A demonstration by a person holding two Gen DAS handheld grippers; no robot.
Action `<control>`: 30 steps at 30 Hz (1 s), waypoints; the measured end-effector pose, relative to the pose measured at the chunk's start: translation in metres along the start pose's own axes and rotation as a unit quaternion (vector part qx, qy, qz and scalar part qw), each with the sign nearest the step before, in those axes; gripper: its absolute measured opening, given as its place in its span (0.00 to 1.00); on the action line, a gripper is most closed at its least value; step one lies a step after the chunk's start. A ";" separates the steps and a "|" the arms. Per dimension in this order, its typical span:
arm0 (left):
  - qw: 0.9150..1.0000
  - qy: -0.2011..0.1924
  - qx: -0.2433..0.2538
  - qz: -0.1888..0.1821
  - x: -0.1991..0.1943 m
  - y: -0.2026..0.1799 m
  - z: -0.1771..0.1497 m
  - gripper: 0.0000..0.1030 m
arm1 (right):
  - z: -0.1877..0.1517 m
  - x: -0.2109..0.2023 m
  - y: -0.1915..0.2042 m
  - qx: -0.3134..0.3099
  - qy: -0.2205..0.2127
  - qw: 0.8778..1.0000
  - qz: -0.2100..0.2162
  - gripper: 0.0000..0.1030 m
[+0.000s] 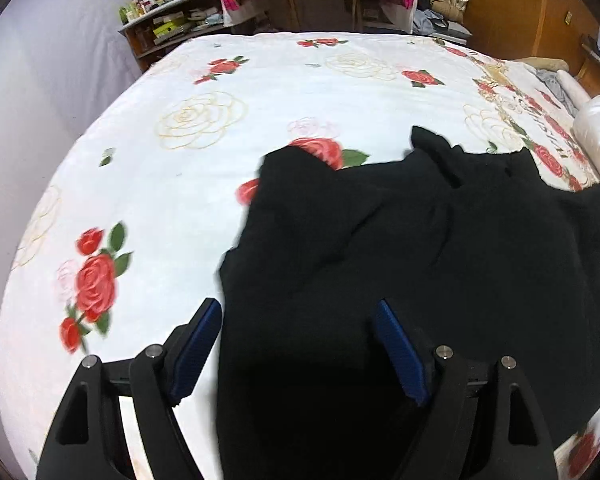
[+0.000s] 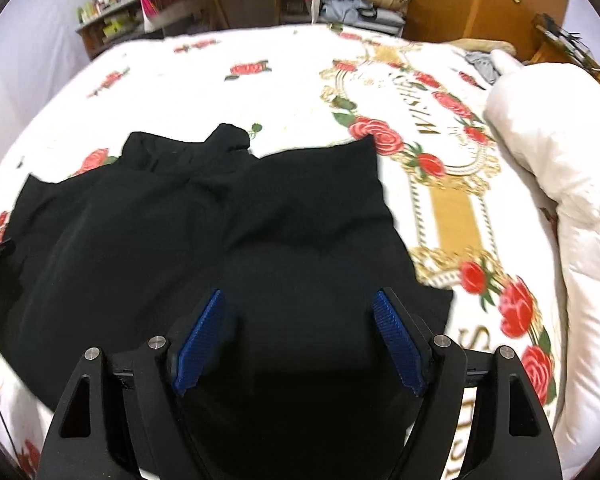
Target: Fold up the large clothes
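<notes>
A black garment (image 1: 440, 240) lies spread and rumpled on the bed (image 1: 180, 184), toward the near edge, over the rose-printed sheet. The left gripper (image 1: 298, 316) hangs above the garment's left edge, fingers (image 1: 194, 354) released, gripping nothing. The right gripper (image 2: 300, 308) hangs above the garment's near right part, fingers (image 2: 398, 344) released. A white quilt (image 2: 560, 184) lies along the bed's right edge.
</notes>
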State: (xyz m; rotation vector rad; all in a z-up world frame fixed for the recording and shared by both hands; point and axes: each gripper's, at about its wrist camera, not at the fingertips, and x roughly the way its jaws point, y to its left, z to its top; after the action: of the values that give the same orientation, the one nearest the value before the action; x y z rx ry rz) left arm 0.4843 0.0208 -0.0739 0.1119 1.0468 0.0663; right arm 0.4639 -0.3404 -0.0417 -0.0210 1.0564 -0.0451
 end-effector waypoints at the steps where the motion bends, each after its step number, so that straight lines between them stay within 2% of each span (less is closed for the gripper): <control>1: 1.000 -0.003 0.002 0.003 -0.002 0.005 -0.006 0.79 | -0.009 -0.006 -0.004 0.004 -0.004 1.000 0.004 0.74; 3: 1.000 -0.001 0.012 0.003 0.000 0.010 -0.019 0.79 | -0.031 -0.015 -0.012 0.011 -0.014 1.000 0.008 0.74; 5: 1.000 0.018 0.016 0.016 0.011 0.010 -0.028 0.80 | -0.053 -0.009 -0.013 0.004 -0.005 1.000 0.015 0.74; 7: 0.999 0.038 -0.014 -0.004 0.025 0.016 -0.035 0.80 | -0.068 0.016 -0.011 -0.006 0.023 1.000 0.016 0.74; 9: 0.995 0.067 -0.073 -0.030 0.037 0.026 -0.039 0.83 | -0.074 0.029 -0.008 -0.006 0.014 1.000 0.006 0.78; 10: 0.994 0.070 -0.083 -0.031 0.039 0.027 -0.038 0.86 | -0.076 0.033 -0.008 -0.002 0.008 1.000 0.008 0.80; 13: 0.994 0.062 -0.078 -0.033 0.034 0.028 -0.036 0.86 | -0.069 0.026 -0.019 0.016 0.002 0.999 0.032 0.81; 15: 0.996 0.050 -0.068 -0.033 0.026 0.030 -0.033 0.85 | -0.069 0.004 -0.034 0.040 -0.030 0.997 0.060 0.81; 16: 0.996 0.046 -0.069 -0.035 0.024 0.034 -0.034 0.85 | -0.072 -0.012 -0.051 0.069 -0.058 0.993 0.074 0.81; 18: 0.995 0.040 -0.076 -0.044 0.020 0.039 -0.036 0.85 | -0.078 -0.021 -0.079 0.113 -0.069 0.988 0.081 0.81; 21: 0.995 0.032 -0.089 -0.045 0.018 0.047 -0.039 0.85 | -0.080 -0.001 -0.108 0.144 -0.037 0.983 0.107 0.81; 23: 0.995 0.033 -0.088 -0.039 0.021 0.047 -0.039 0.85 | -0.077 0.019 -0.120 0.183 -0.024 0.974 0.134 0.81; 25: 0.994 0.042 -0.088 -0.042 0.024 0.046 -0.038 0.85 | -0.067 0.043 -0.125 0.211 -0.012 0.963 0.170 0.81; 27: 0.995 0.042 -0.080 -0.047 0.024 0.042 -0.036 0.85 | -0.058 0.058 -0.126 0.225 -0.012 0.958 0.178 0.83; 28: 0.996 0.041 -0.072 -0.044 0.023 0.039 -0.035 0.85 | -0.051 0.067 -0.126 0.236 -0.013 0.952 0.194 0.87; 30: 0.997 0.037 -0.059 -0.039 0.024 0.035 -0.033 0.85 | -0.047 0.074 -0.126 0.252 -0.002 0.945 0.208 0.87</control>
State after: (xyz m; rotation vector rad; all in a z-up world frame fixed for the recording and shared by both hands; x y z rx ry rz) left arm 0.4675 0.0597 -0.1062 -0.0394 1.1181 0.0618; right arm 0.4559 -0.4700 -0.1248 0.6648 1.0020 0.0683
